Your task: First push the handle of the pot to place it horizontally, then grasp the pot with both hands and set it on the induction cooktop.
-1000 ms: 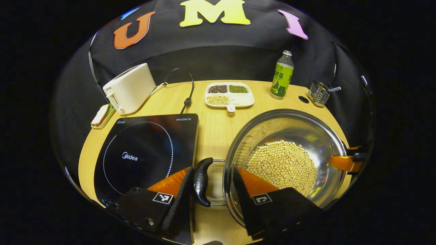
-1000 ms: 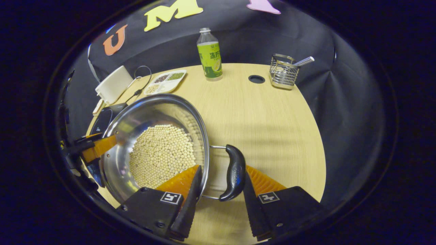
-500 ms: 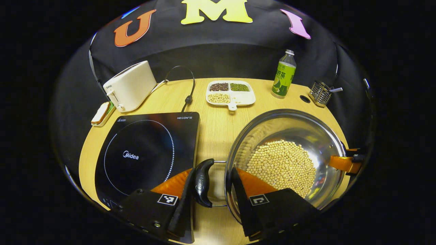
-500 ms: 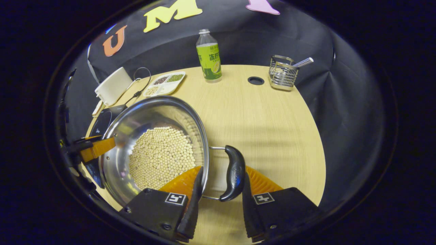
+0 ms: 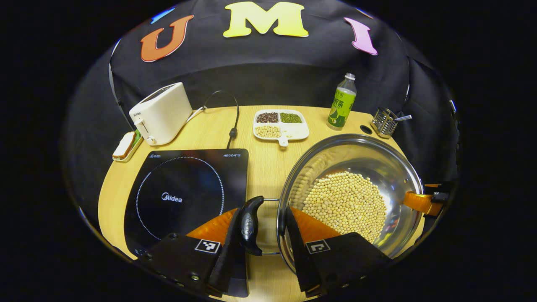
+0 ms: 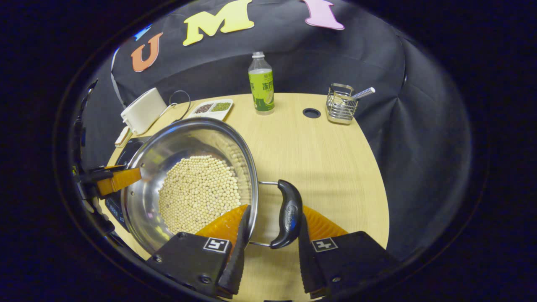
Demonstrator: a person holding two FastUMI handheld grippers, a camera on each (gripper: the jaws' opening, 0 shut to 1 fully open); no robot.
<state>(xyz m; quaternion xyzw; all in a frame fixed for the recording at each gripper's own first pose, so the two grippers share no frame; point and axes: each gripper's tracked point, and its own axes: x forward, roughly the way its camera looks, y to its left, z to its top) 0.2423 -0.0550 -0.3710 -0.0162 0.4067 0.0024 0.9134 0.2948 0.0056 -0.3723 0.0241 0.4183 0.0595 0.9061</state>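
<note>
A steel pot with several pale beans in it hangs between both grippers, right of the black induction cooktop. My left gripper is shut on the pot: one finger presses the outside of the black left handle, the other sits inside the wall. In the right gripper view, my right gripper holds the pot the same way by its right handle. Each view shows the other gripper at the pot's far rim.
Along the back of the wooden table stand a white toaster with its cord, a divided dish of grains, a green bottle and a wire holder. The table's right half is bare wood.
Both fingers of each gripper have closed in on the handles. The table and cooktop have dropped lower in both views while the pot stays fixed between the fingers.
</note>
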